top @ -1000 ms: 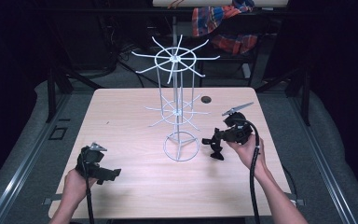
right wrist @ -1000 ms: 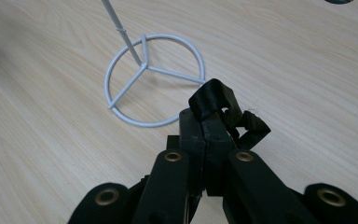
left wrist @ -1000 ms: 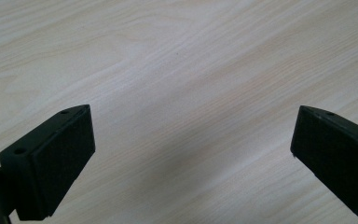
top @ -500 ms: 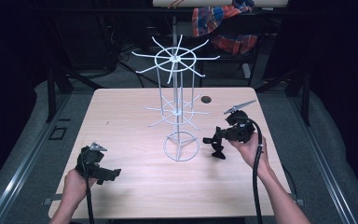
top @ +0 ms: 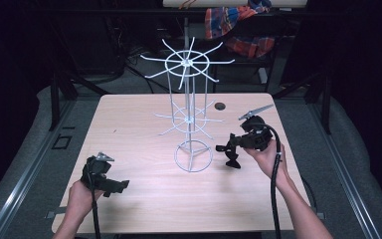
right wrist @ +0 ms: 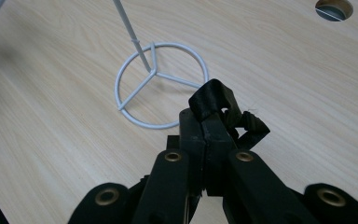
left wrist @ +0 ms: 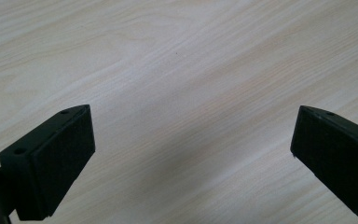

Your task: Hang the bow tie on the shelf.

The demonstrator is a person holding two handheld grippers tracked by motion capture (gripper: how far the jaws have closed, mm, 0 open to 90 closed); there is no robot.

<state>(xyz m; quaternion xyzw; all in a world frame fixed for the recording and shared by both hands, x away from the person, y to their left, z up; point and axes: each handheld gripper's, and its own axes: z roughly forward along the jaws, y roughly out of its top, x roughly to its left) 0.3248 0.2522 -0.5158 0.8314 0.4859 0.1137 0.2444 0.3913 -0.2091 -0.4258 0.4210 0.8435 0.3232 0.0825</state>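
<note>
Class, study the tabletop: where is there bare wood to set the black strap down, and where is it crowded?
Bare wood lies between the left gripper and the white wire rack, and along the table's far left. It is tight by the rack's ring base, where the right gripper holds the black strap, and near the round hole.

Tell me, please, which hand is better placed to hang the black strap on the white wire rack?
Right, probably: the right gripper is shut on the black strap beside the wire rack base, while the left gripper sits open and apart from it.
</note>
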